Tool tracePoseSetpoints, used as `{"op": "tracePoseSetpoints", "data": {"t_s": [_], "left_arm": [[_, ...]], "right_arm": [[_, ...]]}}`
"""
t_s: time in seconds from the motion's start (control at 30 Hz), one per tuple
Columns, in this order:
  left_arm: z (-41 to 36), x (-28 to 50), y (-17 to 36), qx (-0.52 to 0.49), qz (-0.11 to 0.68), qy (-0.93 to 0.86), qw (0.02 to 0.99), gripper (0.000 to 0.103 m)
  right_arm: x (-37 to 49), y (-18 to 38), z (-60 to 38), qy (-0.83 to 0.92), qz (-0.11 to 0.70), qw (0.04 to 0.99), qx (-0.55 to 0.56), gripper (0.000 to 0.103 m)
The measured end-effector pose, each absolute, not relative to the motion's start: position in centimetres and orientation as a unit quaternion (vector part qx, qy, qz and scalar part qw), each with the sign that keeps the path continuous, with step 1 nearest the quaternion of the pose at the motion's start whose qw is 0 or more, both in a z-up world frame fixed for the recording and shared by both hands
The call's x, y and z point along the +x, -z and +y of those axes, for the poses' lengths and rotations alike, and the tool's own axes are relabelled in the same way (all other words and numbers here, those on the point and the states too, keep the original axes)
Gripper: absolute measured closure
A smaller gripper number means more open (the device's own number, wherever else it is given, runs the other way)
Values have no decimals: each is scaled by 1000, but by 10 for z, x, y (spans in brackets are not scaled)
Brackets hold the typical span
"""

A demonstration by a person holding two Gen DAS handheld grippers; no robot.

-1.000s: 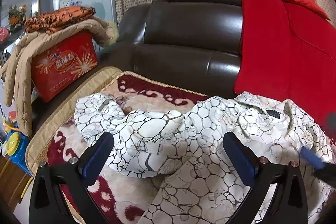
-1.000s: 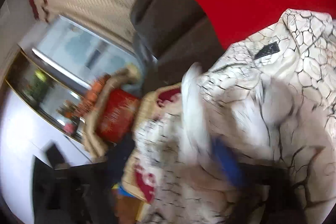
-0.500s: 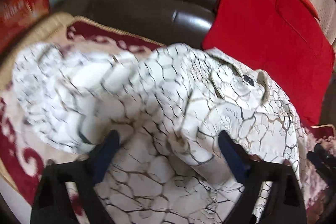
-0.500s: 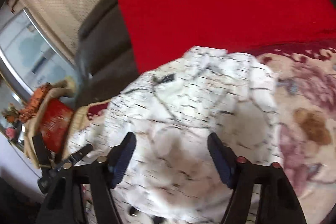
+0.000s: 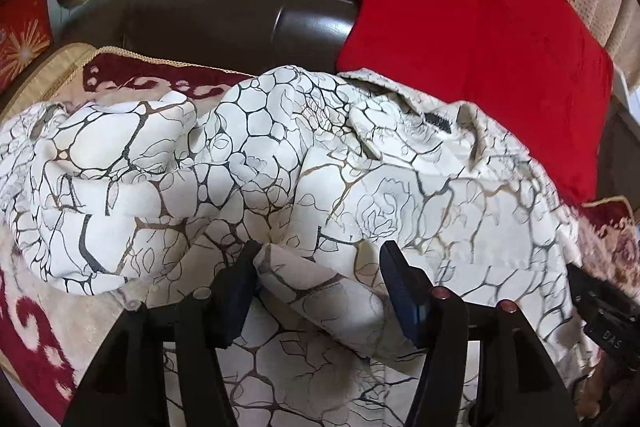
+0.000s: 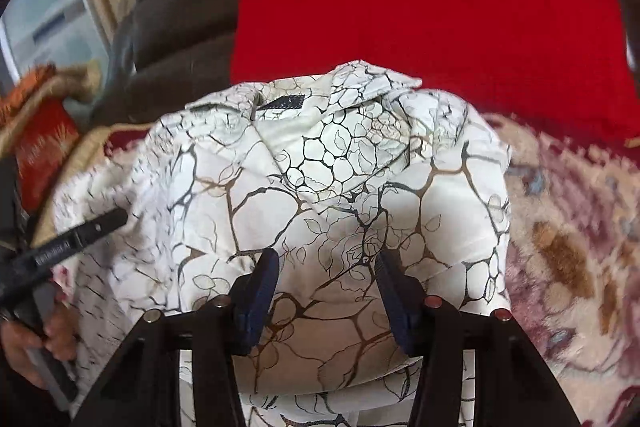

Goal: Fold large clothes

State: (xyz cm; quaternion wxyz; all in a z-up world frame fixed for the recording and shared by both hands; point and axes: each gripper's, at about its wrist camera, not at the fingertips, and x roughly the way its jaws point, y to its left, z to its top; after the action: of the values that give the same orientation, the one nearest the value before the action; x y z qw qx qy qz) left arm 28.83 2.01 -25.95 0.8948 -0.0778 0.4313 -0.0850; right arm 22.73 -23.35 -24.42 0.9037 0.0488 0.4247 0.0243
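Your left gripper (image 5: 320,259) has just been closing; its blue pads bracket a raised fold of the white crackle-print shirt (image 5: 280,155), half-narrowed, not visibly pinching. Your right gripper (image 6: 326,267) has likewise been closing around shirt fabric. The shirt lies crumpled on the patterned sofa cover (image 6: 568,227), red cushion (image 5: 472,39) at one o'clock.

A dark leather sofa (image 5: 240,15) carries a floral blanket (image 5: 32,327). The white patterned shirt (image 5: 280,163) lies crumpled mid-frame, red cushion (image 5: 480,67) upper right
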Motion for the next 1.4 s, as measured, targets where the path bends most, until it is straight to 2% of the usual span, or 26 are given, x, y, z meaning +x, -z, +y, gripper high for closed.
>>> {"op": "tracePoseSetpoints", "data": {"t_s": [0.03, 0.1, 0.23, 0.47, 1.4], "left_arm": [[18, 289, 260, -72, 429, 83, 897, 59], [18, 288, 260, -68, 426, 86, 898, 70], [14, 282, 253, -58, 409, 92, 906, 79], [14, 272, 239, -52, 383, 102, 916, 81], [20, 250, 210, -44, 369, 108, 922, 82]], "right_arm": [[226, 243, -230, -18, 423, 905, 36, 50], [226, 241, -226, -11, 420, 907, 21, 50], [226, 238, -225, 8, 416, 909, 3, 49], [224, 230, -224, 37, 398, 916, -22, 49], [224, 218, -218, 64, 364, 927, -60, 49]]}}
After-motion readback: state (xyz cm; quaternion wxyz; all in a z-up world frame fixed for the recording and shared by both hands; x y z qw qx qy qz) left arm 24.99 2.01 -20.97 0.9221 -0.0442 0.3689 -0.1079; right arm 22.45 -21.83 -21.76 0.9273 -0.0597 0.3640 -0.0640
